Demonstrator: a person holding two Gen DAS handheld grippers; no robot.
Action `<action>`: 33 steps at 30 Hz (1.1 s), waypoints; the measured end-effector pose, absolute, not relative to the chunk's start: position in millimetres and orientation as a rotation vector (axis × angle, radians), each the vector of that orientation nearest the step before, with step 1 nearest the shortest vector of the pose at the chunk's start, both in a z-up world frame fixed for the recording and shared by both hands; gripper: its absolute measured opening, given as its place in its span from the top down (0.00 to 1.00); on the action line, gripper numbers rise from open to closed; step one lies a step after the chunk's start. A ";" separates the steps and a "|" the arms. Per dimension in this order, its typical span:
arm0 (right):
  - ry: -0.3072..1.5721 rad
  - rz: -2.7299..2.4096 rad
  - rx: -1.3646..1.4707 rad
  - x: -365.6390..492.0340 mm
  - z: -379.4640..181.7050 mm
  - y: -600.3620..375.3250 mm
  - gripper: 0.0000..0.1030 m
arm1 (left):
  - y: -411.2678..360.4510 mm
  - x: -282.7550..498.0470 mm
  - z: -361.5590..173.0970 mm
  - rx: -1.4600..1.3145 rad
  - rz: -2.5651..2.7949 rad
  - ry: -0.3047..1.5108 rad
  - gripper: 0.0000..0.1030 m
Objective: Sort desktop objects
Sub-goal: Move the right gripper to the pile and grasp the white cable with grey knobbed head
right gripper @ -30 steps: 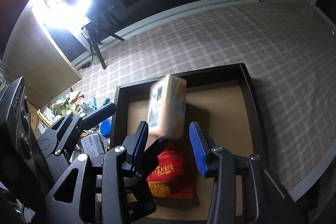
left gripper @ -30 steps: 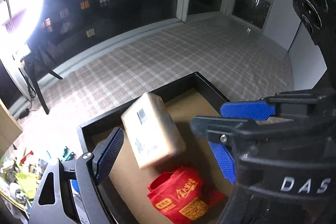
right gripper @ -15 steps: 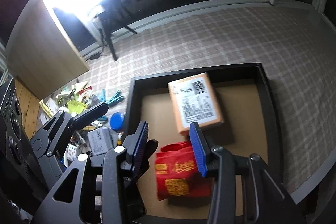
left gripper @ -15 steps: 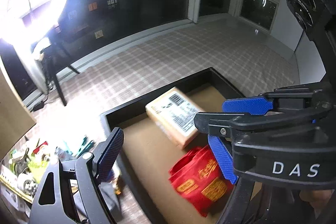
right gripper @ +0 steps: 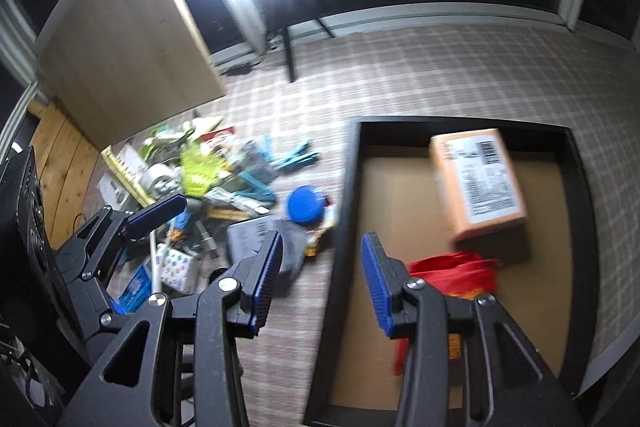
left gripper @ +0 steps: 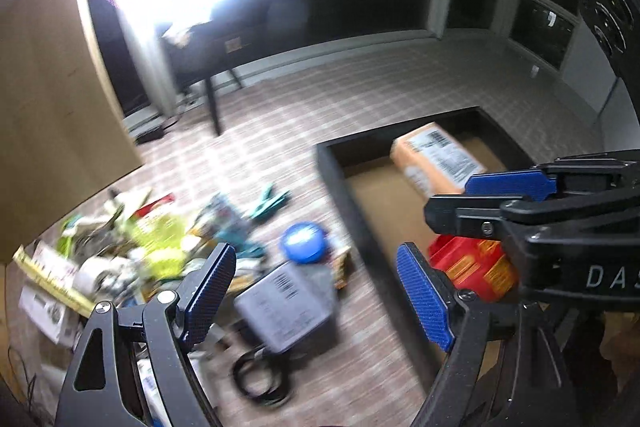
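A black tray (left gripper: 352, 219) (right gripper: 344, 207) with a brown floor holds a tan labelled parcel (left gripper: 436, 159) (right gripper: 480, 183) lying flat and a red packet (left gripper: 476, 263) (right gripper: 452, 267). My left gripper (left gripper: 316, 287) is open and empty above a grey barcoded bag (left gripper: 288, 303) (right gripper: 248, 231), just left of the tray. My right gripper (right gripper: 322, 259) is open too, hanging over the tray's left wall with nothing between its pads. A round blue lid (left gripper: 302, 243) (right gripper: 306, 205) lies beside the tray. Both views are motion-blurred.
A heap of small clutter (right gripper: 192, 171), with teal clips (right gripper: 296, 157), boxes and green wrappers, covers the checked cloth left of the tray. A black cable (left gripper: 260, 383) lies near the grey bag. A wooden cabinet (right gripper: 132, 39) and a bright ring lamp stand behind.
The tan parcel, tilted and in the air a second ago, now lies flat in the tray. Both grippers have swung left, bringing the clutter heap into view.
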State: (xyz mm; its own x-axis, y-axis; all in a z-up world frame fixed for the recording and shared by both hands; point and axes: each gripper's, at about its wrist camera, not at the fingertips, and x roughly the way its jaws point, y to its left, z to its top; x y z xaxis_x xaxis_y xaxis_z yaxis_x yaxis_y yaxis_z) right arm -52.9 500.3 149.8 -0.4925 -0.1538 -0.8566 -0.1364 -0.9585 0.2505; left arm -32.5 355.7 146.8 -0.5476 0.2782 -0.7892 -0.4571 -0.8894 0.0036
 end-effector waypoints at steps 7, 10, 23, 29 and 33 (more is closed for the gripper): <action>-0.403 -2.600 1.574 -62.5 145.1 437.8 0.60 | 292.1 -24.7 146.7 -1.221 2.490 0.265 0.21; -0.390 -2.576 1.575 -66.2 143.7 416.1 0.60 | 270.1 -21.6 146.1 -1.229 2.505 0.263 0.21; -0.323 -2.447 1.603 -76.8 123.4 307.9 0.60 | 145.5 -7.6 125.1 -1.345 2.582 0.228 0.21; -0.292 -2.380 1.649 -84.0 112.0 269.8 0.60 | 65.4 0.3 98.7 -1.483 2.624 0.175 0.21; -0.302 -2.338 1.691 -83.3 100.4 254.0 0.60 | 22.5 3.1 81.6 -1.551 2.616 0.213 0.22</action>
